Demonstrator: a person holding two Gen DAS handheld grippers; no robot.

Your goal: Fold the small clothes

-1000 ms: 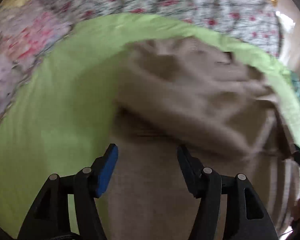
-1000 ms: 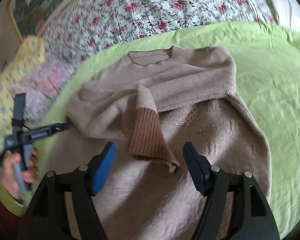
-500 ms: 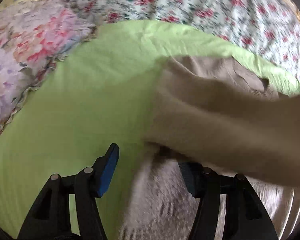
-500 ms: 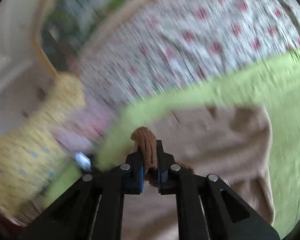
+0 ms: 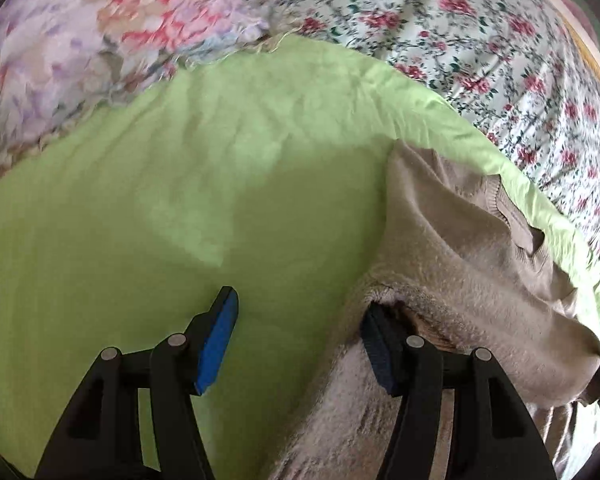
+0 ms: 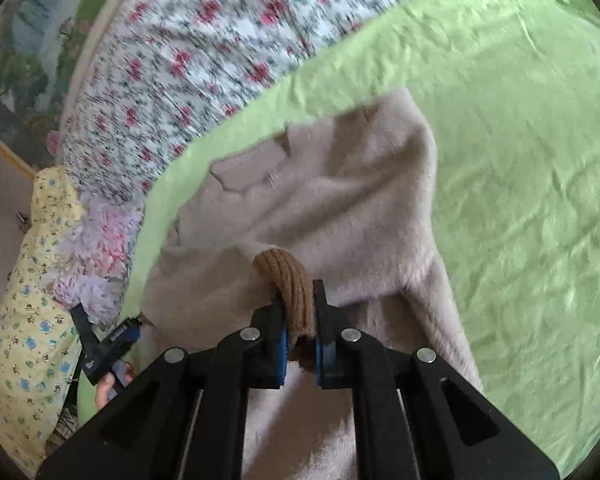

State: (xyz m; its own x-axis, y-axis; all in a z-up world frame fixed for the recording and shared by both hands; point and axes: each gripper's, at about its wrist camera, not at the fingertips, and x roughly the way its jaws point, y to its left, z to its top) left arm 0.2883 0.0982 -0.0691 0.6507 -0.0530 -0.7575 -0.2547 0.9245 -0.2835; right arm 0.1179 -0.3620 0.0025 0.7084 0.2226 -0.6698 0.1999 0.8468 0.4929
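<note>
My right claw (image 6: pixel 300 344) is clamped on the one brown ribbed cuff (image 6: pixel 290 284) of a beige sweater (image 6: pixel 340 200), lifting that sleeve, I judge, to fold it across the body lying just beyond. My left claw (image 5: pixel 300 344) stands open and holds nothing, its right pad at the sweater's edge, probably to steady it. One green sheet (image 5: pixel 180 200) lies beneath; farther off, one floral quilt (image 6: pixel 204 40).
</note>
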